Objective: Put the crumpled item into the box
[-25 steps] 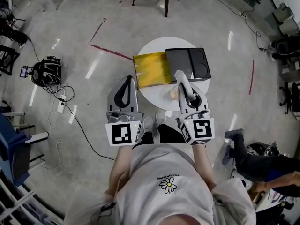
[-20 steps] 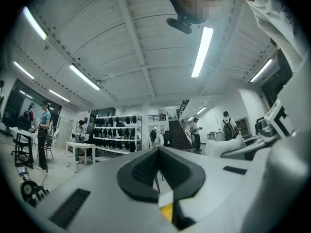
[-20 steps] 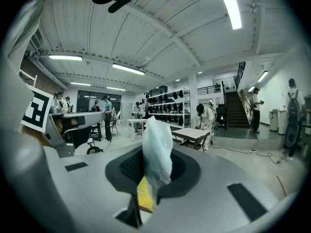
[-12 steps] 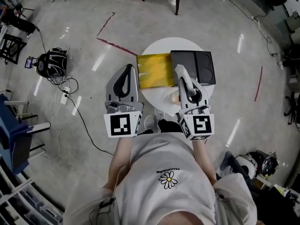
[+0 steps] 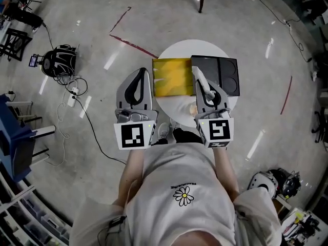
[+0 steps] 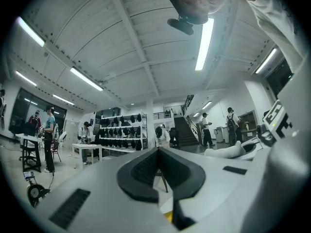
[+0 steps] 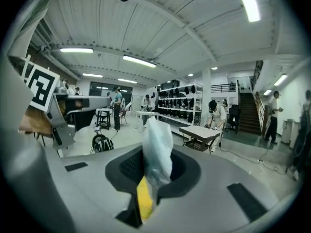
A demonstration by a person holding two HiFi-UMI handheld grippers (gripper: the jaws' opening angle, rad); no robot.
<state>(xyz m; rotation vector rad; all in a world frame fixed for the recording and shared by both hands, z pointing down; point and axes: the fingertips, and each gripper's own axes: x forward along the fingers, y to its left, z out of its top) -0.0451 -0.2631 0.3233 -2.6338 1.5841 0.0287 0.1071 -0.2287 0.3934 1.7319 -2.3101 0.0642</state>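
My R gripper (image 7: 148, 178) pinches the crumpled pale plastic item (image 7: 158, 140) betw. its 2 jaws, close by the open yellow box (image 5: 173, 77) for a drop-in, while my L gripper (image 6: 156, 152), jaws pressed together & empty, hangs aside.

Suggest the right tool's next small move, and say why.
Probably shift the right tool slightly left, over the yellow box, before opening it. It is shut on the crumpled item. In the head view its tips sit at the box's right edge, beside the black tray, so a drop from here might miss.
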